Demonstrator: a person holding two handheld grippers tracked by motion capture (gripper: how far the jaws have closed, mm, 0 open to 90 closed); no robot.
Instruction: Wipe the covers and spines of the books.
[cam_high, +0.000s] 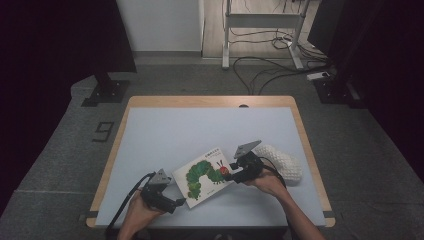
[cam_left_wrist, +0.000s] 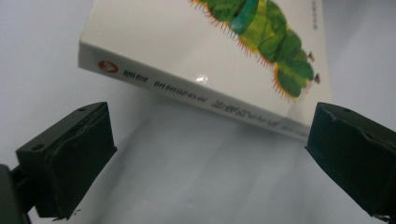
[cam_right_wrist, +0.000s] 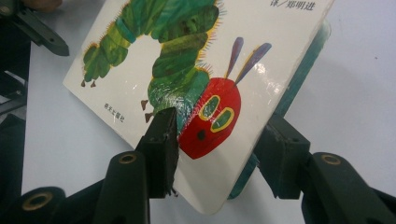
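Observation:
A white picture book with a green caterpillar on its cover lies near the table's front edge, between my two grippers. My right gripper is shut on the book's right corner. In the right gripper view one jaw presses on the cover by the red head and the other sits behind the book, with that gripper holding the corner tilted up. My left gripper stands open just short of the book's near left edge. Its jaws are wide apart with the book's spine a little ahead of them.
A white knitted, bumpy object lies just right of my right hand. The table has a white top and a wooden rim. Stands, cables and a desk frame are on the floor beyond.

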